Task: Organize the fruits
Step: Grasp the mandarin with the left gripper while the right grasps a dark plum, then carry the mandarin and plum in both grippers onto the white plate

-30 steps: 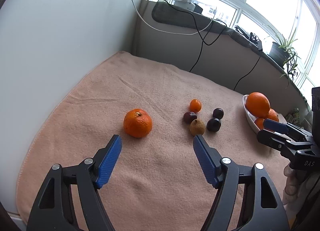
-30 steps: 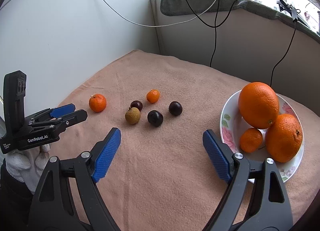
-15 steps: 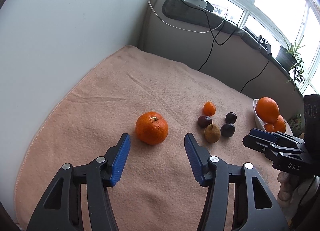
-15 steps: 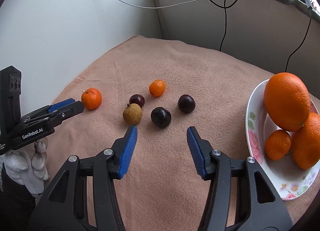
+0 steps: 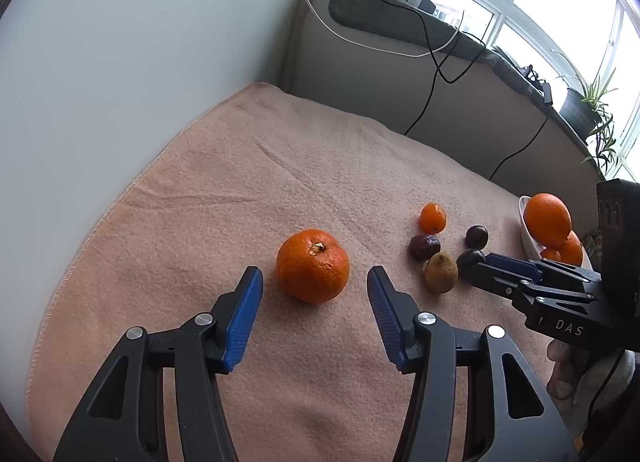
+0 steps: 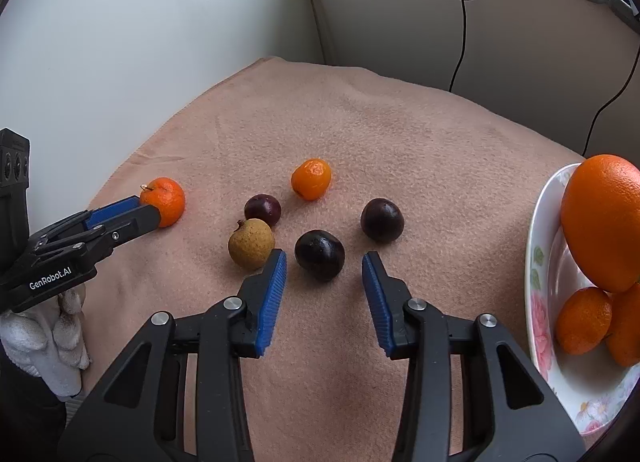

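Mandarin (image 5: 313, 271) sits alone on the peach towel (image 5: 280, 166) covering the worktop, stem up, just ahead of the left tool (image 5: 315, 286), whose jaws are wide and straddle the line to it without touching. Judgement: light, thin loose peel, soft; grip across the equator, moderate squeeze, or the skin dents. Dark plum (image 6: 319, 255) lies just in front of the right tool (image 6: 324, 276), jaws apart at moderate width, not yet around it. Judgement: smooth, round, slippery, bruises easily; take it at its widest, centred on the pads, or it squirts out. Beside it: tan longan-like fruit (image 6: 251, 243), very close to the left finger, two more plums (image 6: 382, 220) (image 6: 263, 209), small kumquat (image 6: 311, 178). Flowered plate (image 6: 538, 262) at right holds oranges (image 6: 602, 218), likely drop point.
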### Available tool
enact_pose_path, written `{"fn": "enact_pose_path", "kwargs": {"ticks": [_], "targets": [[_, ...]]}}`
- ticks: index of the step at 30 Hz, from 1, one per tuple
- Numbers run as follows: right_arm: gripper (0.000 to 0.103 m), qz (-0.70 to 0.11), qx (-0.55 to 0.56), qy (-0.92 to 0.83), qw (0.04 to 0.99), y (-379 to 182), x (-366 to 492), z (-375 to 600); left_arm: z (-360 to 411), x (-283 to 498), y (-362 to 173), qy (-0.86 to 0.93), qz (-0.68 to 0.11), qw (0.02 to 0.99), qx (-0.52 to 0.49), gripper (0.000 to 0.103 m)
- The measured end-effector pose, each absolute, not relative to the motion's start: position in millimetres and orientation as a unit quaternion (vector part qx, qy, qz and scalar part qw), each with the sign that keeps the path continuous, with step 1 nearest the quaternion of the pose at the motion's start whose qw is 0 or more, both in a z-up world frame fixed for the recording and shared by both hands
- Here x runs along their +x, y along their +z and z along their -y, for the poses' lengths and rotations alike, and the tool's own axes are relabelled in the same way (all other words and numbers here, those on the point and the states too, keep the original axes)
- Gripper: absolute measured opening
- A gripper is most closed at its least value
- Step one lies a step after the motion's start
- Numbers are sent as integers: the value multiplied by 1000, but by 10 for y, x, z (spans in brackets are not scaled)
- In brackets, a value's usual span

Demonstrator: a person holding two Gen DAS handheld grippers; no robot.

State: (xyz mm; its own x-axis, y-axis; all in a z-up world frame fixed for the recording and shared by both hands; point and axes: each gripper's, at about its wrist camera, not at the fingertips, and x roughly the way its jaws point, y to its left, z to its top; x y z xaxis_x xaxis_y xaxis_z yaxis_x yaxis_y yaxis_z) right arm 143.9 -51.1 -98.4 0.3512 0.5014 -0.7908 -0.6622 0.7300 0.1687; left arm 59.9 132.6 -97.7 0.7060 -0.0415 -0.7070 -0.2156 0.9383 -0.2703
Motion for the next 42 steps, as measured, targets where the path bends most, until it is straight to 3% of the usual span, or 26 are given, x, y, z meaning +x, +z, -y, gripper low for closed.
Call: {"fn": "enact_pose_path", "kwargs": {"ticks": [3,9,14,42], "targets": [[37,-448,-90,357,815,-1008,1482,485,-1327,634,-1010,49,-387,905,-167,45],[33,-448,-97,360,813,-1049,1489,434,-1323,651,-1037,51,-390,904,-167,39],[29,-446,-106,359,813,-1070,1484,390,-1324,651,-1036,52,-388,905,-166,39],[27,-415,-92,362,830,-747,1263,686,-1096,507,-741,24,-349,923,-158,37]]}}
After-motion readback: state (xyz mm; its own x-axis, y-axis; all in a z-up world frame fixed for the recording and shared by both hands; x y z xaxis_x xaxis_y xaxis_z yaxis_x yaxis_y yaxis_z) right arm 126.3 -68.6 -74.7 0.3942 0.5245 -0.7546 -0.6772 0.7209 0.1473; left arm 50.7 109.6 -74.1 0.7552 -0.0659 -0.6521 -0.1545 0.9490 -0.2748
